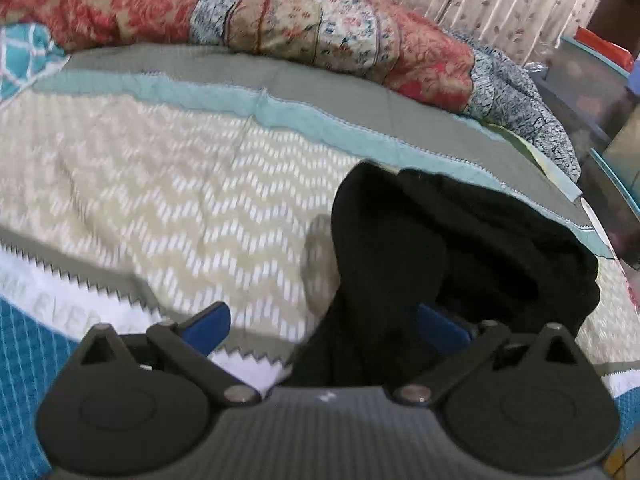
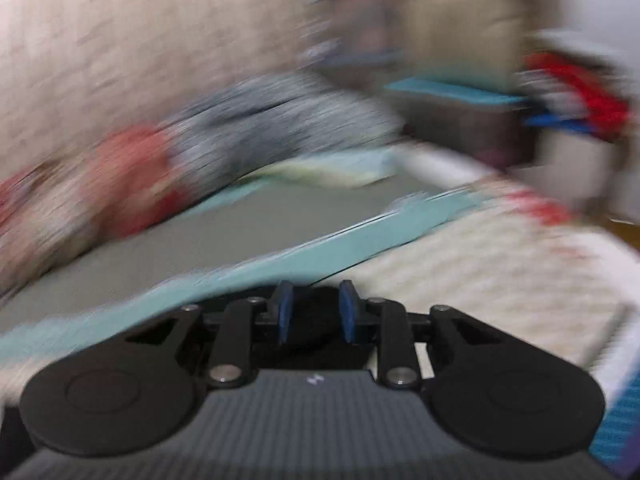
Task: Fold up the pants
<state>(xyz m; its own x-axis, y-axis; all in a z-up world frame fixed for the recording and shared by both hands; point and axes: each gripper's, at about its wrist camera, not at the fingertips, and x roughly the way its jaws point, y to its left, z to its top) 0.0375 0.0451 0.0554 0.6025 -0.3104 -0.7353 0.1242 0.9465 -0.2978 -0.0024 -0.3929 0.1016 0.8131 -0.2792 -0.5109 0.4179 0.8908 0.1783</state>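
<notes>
black pants (image 1: 420, 256) are lying bunched on the zigzag bedspread (image 1: 160, 184), near its right edge, reaching in between the spread fingers of the left gripper (image 1: 324, 324), which is gaping wide and clamping nothing, likely lining up a hold for folding. right gripper (image 2: 314, 316) is standing partly parted, apparently empty; dark cloth below it is blurring.

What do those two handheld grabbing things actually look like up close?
Both look alike: the left tool and right tool each have a ribbed dark grey body with a small white mark, two round black discs, black linkage bars with silver pins, and flat blue fingers. No cables or sleeves show.
</notes>
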